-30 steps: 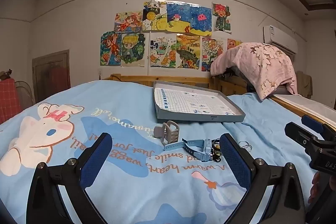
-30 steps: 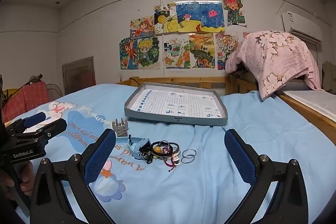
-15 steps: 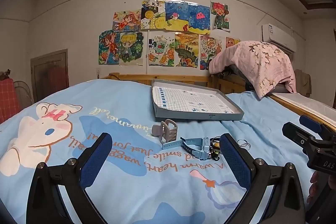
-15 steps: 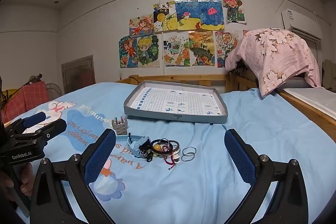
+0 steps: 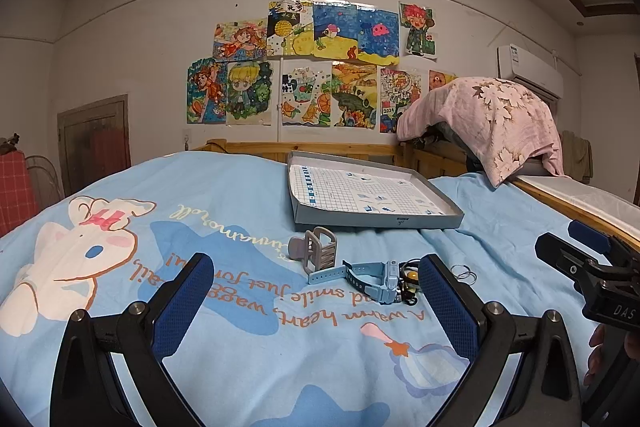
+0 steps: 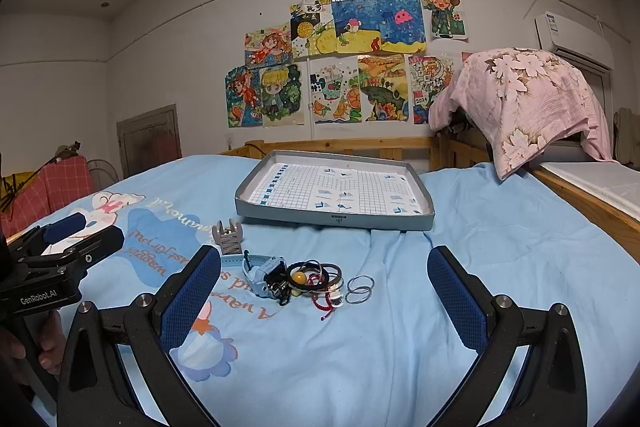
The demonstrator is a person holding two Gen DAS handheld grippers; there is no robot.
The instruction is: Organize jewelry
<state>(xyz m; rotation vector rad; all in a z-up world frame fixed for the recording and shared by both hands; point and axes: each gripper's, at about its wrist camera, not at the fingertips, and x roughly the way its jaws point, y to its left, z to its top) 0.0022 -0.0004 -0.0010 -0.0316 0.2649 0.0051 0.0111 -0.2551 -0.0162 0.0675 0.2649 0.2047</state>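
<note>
i've got both claws released and holding nothing above the blue bedspread (image 6: 460,267): the left gripper (image 5: 316,303) has its jaws spread wide, and so does the right gripper (image 6: 324,303). the jewelry sits in a small heap on the cover ahead of me, a grey hair claw (image 5: 318,253), a light blue watch (image 5: 368,279), a tangle of bracelets (image 6: 316,279) and two thin silver rings (image 6: 360,289) just beside them. the grey tray (image 6: 336,220) lies farther back, apart from the heap.

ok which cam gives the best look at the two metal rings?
Right wrist. The two metal rings lie unobstructed on the blue bedspread, overlapping, beside the bracelet pile. In the left wrist view the rings are small and partly hidden behind the left tool's finger.
</note>
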